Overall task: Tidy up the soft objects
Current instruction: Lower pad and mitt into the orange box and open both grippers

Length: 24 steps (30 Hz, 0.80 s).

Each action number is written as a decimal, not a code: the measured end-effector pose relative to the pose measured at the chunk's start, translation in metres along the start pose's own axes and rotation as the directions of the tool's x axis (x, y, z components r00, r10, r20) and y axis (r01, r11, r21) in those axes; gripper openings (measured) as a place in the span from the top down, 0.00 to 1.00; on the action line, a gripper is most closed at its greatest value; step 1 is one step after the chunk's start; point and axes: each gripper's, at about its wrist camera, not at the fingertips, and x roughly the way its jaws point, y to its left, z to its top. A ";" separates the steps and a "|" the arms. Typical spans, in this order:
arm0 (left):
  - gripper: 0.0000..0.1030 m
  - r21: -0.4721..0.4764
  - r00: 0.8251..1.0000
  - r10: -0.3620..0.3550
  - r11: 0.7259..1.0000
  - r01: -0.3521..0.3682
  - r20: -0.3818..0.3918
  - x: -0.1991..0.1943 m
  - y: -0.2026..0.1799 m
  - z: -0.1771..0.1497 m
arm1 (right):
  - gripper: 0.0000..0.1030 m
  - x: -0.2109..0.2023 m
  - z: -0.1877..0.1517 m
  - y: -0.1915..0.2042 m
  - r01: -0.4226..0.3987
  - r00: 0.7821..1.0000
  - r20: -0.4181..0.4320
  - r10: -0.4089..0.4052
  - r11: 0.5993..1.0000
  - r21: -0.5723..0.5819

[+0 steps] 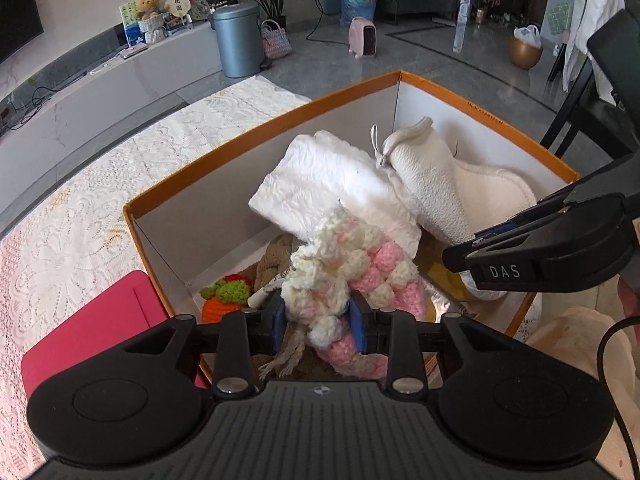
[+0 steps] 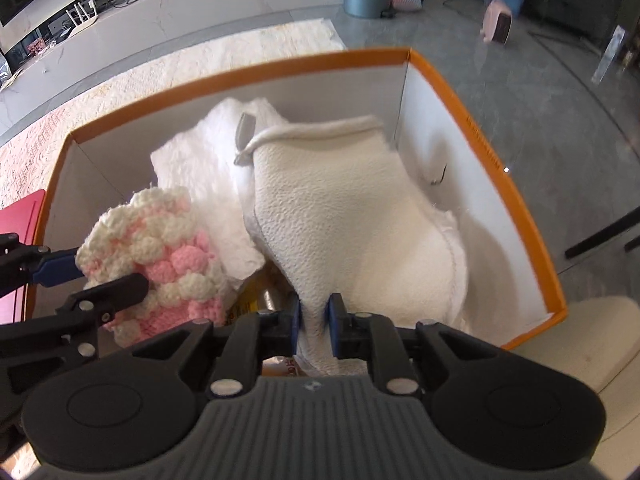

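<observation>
While each claw grips fabric, box (image 1: 256,136) contents beneath stay hidden

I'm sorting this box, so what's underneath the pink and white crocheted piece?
Under the pink and white crocheted piece show a brown knitted item and an orange crocheted toy; the rest is covered.

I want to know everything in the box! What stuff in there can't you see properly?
- Box floor: both views, piled cloths cover it.
- Brown thing: left view, mostly under the pink-and-white knit.
- Yellow packet: right view, hidden by the cream cloth and right hand-held gripper.
- Orange crochet toy: left view, half behind the left hand-held gripper.
</observation>
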 end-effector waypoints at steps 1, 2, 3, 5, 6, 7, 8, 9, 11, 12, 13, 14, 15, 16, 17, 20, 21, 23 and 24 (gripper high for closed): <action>0.62 0.000 1.000 0.004 1.000 -0.004 -0.007 0.001 0.000 0.000 | 0.83 0.000 0.000 0.001 -0.005 1.000 -0.003 0.005 1.000 -0.004; 0.60 0.000 1.000 0.009 1.000 -0.009 -0.014 0.002 0.001 0.001 | 0.83 0.000 -0.001 0.001 -0.007 1.000 -0.006 0.007 1.000 -0.006; 0.58 0.001 1.000 0.013 1.000 -0.013 -0.021 0.003 0.001 0.001 | 0.82 0.000 0.000 0.001 -0.008 1.000 -0.007 0.008 1.000 -0.008; 0.53 -0.009 1.000 0.018 1.000 -0.018 -0.023 0.003 0.001 0.002 | 0.79 0.000 0.003 0.000 -0.014 1.000 -0.011 0.014 1.000 -0.011; 0.51 -0.017 1.000 0.019 1.000 -0.020 -0.025 0.003 0.001 0.003 | 0.75 -0.001 0.005 0.000 -0.019 1.000 -0.012 0.019 1.000 -0.014; 0.45 -0.023 1.000 0.016 1.000 -0.016 -0.024 0.002 0.002 0.003 | 0.71 -0.002 0.006 0.000 -0.026 1.000 -0.012 0.026 1.000 -0.018; 0.40 -0.031 1.000 0.010 0.999 -0.011 -0.020 0.002 0.001 0.006 | 0.67 -0.005 0.007 0.001 -0.029 1.000 -0.010 0.028 0.999 -0.025; 0.39 -0.036 1.000 0.006 0.999 -0.006 -0.018 0.000 0.001 0.007 | 0.59 -0.007 0.008 0.003 -0.025 1.000 -0.009 0.024 0.999 -0.040; 0.34 -0.034 1.000 -0.003 0.999 0.003 -0.013 -0.005 0.001 0.007 | 0.54 -0.013 0.008 0.005 -0.017 1.000 -0.006 0.016 0.997 -0.077; 0.33 -0.029 1.000 -0.008 1.000 0.007 -0.004 -0.008 0.000 0.007 | 0.52 -0.016 0.009 0.006 -0.011 1.000 -0.007 0.010 0.996 -0.092; 0.30 -0.021 1.000 -0.010 1.000 0.010 0.004 -0.012 -0.001 0.008 | 0.51 -0.019 0.010 0.006 -0.003 1.000 -0.008 0.002 0.995 -0.104; 0.29 -0.008 1.000 -0.014 1.000 0.014 0.013 -0.017 -0.002 0.009 | 0.51 -0.023 0.010 0.005 0.000 1.000 -0.008 -0.001 0.994 -0.111; 0.28 0.005 1.000 -0.015 1.000 0.015 0.023 -0.022 -0.004 0.010 | 0.49 -0.027 0.011 0.004 -0.002 1.000 -0.005 0.001 0.994 -0.113; 0.27 0.015 0.999 -0.013 1.000 0.012 0.032 -0.028 -0.004 0.012 | 0.43 -0.032 0.012 0.002 -0.003 1.000 0.000 0.003 0.994 -0.111; 0.25 0.023 0.999 -0.010 1.000 0.009 0.042 -0.033 -0.005 0.013 | 0.40 -0.038 0.013 0.000 0.002 1.000 0.008 -0.001 0.994 -0.109; 0.23 0.040 0.997 0.007 0.999 -0.010 0.077 -0.053 -0.005 0.016 | 0.33 -0.056 0.014 -0.003 0.021 0.999 0.044 -0.016 0.994 -0.110; 0.23 0.041 0.996 0.016 0.999 -0.020 0.091 -0.059 -0.005 0.016 | 0.33 -0.063 0.014 -0.004 0.022 0.998 0.056 -0.016 0.994 -0.108; 0.23 0.032 0.993 0.032 0.999 -0.035 0.116 -0.072 -0.004 0.015 | 0.31 -0.077 0.014 -0.006 0.019 0.996 0.086 -0.010 0.995 -0.096; 0.23 0.019 0.991 0.033 0.999 -0.036 0.131 -0.080 -0.002 0.015 | 0.29 -0.084 0.014 -0.006 0.015 0.995 0.100 -0.006 0.996 -0.091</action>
